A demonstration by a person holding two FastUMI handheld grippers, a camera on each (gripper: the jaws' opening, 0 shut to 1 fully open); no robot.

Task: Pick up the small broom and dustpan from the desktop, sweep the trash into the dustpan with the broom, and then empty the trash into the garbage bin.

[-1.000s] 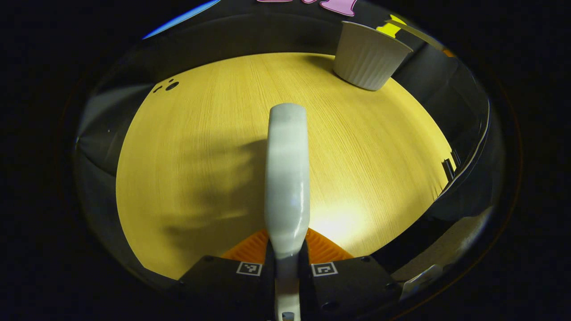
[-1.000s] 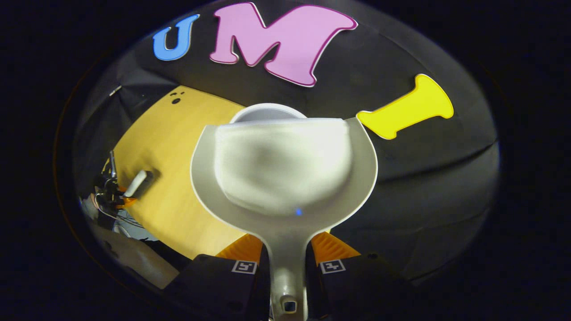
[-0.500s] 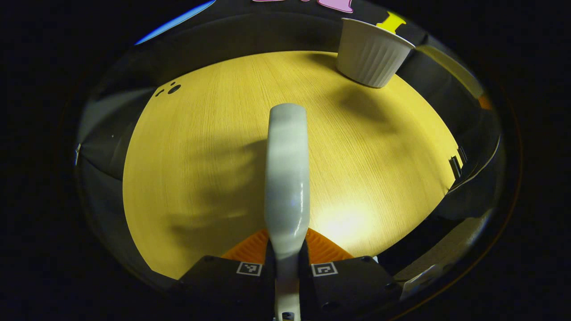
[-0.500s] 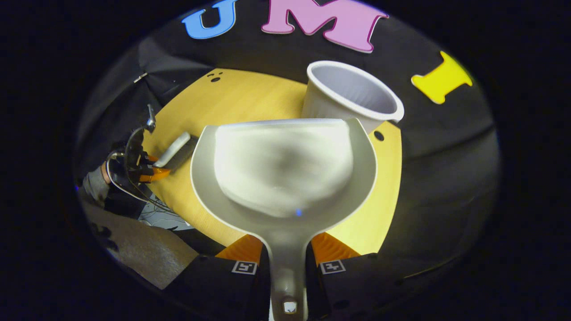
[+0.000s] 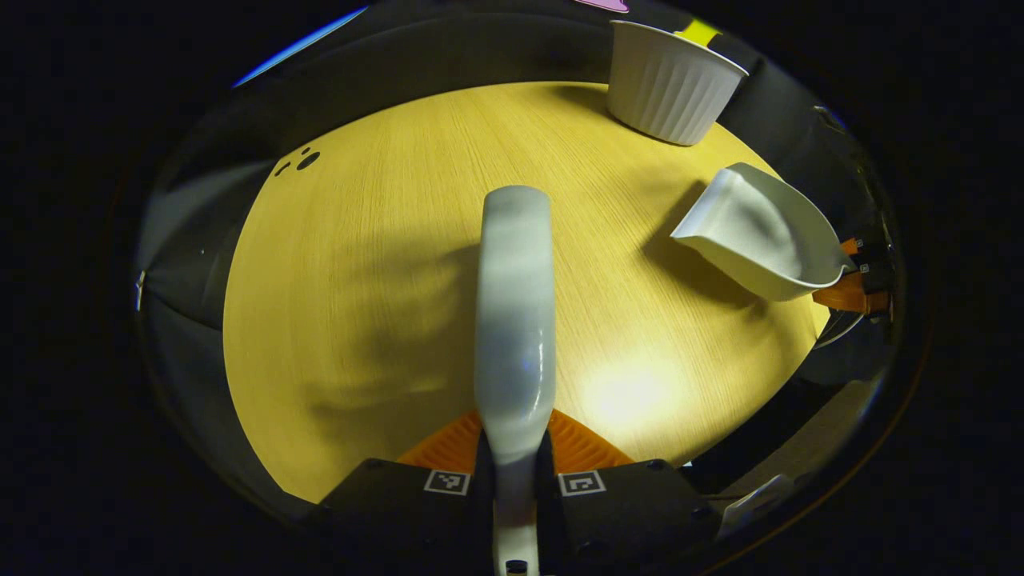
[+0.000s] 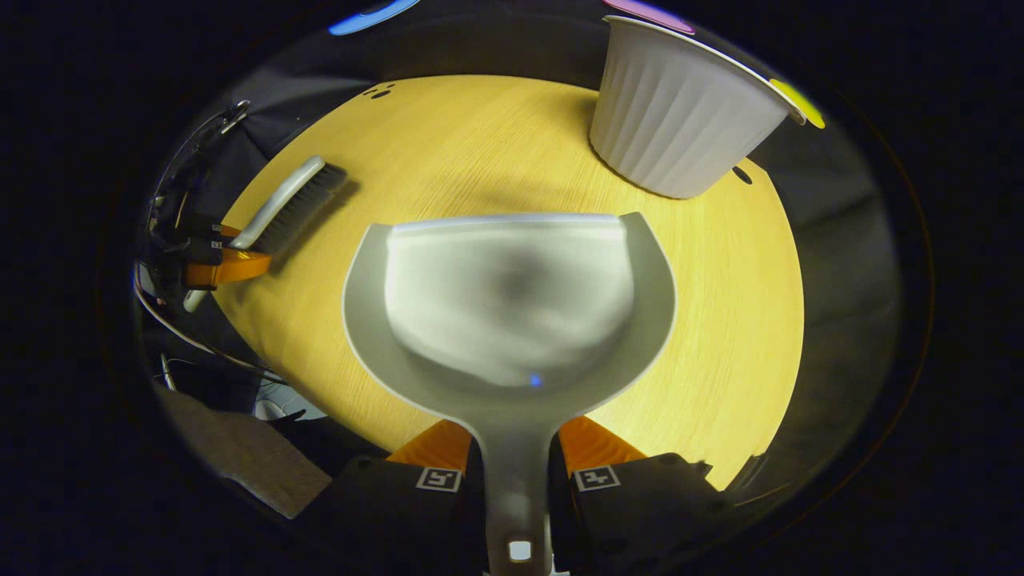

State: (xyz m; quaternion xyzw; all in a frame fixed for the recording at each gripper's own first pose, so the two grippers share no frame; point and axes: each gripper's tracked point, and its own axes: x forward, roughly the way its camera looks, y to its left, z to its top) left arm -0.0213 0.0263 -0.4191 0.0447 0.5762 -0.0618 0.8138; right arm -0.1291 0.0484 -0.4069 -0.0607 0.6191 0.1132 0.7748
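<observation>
Yellow wood-grain bench [image 5: 384, 264] is spreading under both tools, with black cloth walling it in behind. I am holding the small broom [image 5: 514, 304] in the left claw [image 5: 514, 460], whose fingers are pinching in tight on both sides of its pale handle; in the right gripper view the same broom [image 6: 288, 204] is showing its dark bristles angled down close to the bench, though I cannot tell whether they are touching it. I am gripping the white dustpan [image 6: 508, 308] in the right claw [image 6: 516, 480], both fingers closed against its narrow handle, and from the left gripper view the pan [image 5: 760, 236] is hanging tilted above the bench's right side, lip toward the wood. The ribbed white garbage bin [image 6: 676, 120] is standing upright at the far right of the bench, near the pan but apart from it.

I am seeing no trash inside the pan, so my judgement is that the emptying is done or the pan never had much in it. A few dark specks [image 5: 300, 160] are sitting at the far left edge; I cannot tell what they are.

Risks I am weighing: swinging the pan sideways could clip the bin, which looks light enough to tip over. Both handles are smooth and slim, so a twist could rotate them between the fingers. Lowering the pan at this tilt could catch its lip and skid.
</observation>
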